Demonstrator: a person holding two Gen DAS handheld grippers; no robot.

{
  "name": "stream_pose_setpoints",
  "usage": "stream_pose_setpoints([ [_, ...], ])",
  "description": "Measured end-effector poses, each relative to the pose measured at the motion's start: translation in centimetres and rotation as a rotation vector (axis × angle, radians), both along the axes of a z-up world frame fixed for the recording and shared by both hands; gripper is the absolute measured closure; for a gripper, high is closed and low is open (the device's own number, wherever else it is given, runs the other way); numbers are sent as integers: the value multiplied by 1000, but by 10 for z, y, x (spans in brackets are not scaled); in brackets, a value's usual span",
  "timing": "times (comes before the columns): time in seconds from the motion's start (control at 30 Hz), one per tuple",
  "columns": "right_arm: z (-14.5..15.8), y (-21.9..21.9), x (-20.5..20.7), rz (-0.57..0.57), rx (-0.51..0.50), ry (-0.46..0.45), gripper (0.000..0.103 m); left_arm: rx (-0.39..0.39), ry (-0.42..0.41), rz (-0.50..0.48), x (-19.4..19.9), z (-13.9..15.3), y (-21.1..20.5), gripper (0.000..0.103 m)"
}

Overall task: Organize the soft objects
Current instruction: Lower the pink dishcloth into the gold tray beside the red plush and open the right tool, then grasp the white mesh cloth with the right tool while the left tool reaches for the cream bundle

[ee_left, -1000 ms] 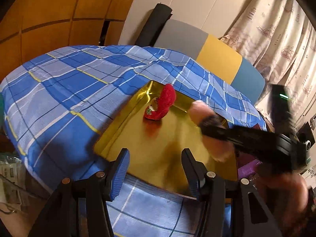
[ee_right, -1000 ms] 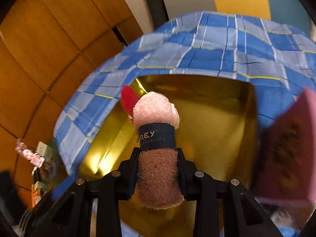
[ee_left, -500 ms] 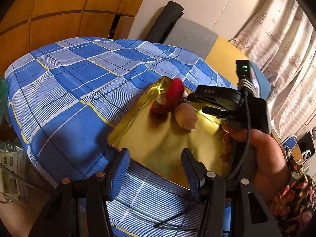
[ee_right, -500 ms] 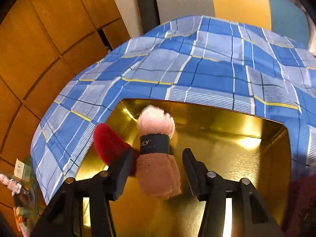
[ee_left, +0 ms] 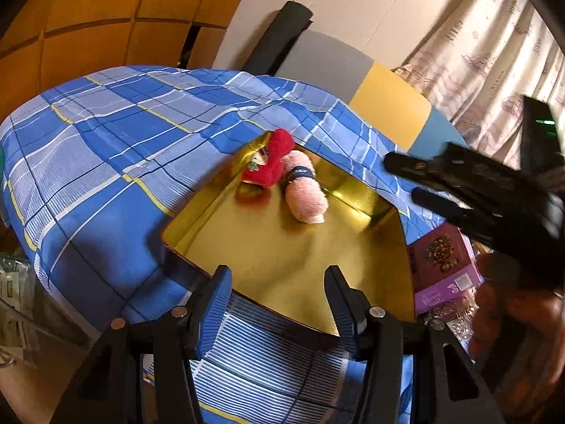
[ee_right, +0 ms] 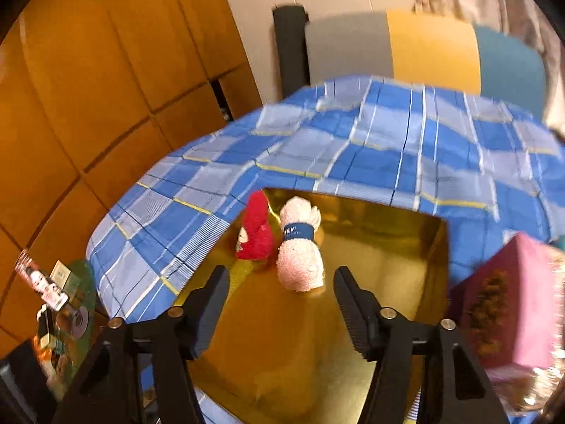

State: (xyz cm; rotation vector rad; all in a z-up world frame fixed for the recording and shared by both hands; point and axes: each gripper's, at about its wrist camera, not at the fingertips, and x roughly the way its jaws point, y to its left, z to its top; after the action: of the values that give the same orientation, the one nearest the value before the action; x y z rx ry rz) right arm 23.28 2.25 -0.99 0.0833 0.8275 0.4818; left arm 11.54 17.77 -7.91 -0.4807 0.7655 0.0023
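Both grippers hang over the table with their jaws apart. Right gripper (ee_right: 279, 300), seen from its own camera at the bottom of the frame, has just been opening its jaws, and nothing sits between them now; the pink rolled washcloth (ee_right: 300, 254) lies clear of the pads, a little beyond them. In the left wrist view that same gripper (ee_left: 416, 180) shows as a blurred black shape at the right edge, above the tray's right side. Left gripper (ee_left: 279, 304) fills the bottom of its own frame, its blue-padded fingers (ee_left: 217, 304) spread wide and empty over the near rim of the gold tray (ee_left: 282, 258).

The washcloth (ee_left: 305, 194) rests on the tray floor toward the far left corner. It is a stubby roll with a dark blue paper band (ee_right: 298, 231) round it nearer the far end. In the right wrist view its long axis runs almost straight up the frame, the banded end pointing away toward the tray's far wall. In the left wrist view the axis slants from upper left to lower right.

Touching its left side lies a red plush toy (ee_right: 256, 236), roughly parallel to it, tucked into the corner.

The tray sits on a blue plaid cloth (ee_left: 106, 155). A purple box (ee_right: 508, 304) stands just beside the tray's right edge.
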Motion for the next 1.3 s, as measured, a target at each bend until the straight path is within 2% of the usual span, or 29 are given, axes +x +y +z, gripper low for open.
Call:
stream_pose_setpoints([
  [0.17,28,-33,-38,-9,-1,-100,37,23,-8,-59,-5,2,-22,48],
  [0.3,46,-76,-67,-79,-6,-172,34,39,-12,-133,-7,2,-44,48],
  [0.57,46,-167,-106,-259,-29,-180,30,54,-25,-319,-18,0,-97,48],
  [0.77,12,-243,-123,-416,-47,-71,29,48,7,-472,-30,-8,-143,48],
  [1.1,-92,-367,-163,-635,-47,205,28,92,46,-663,-59,-21,-216,48],
  [1.2,-111,-399,-171,-686,-51,240,28,99,60,-701,-63,-25,-234,48],
  [1.3,-114,-427,-167,-707,-68,232,28,114,67,-730,-68,-27,-250,48],
])
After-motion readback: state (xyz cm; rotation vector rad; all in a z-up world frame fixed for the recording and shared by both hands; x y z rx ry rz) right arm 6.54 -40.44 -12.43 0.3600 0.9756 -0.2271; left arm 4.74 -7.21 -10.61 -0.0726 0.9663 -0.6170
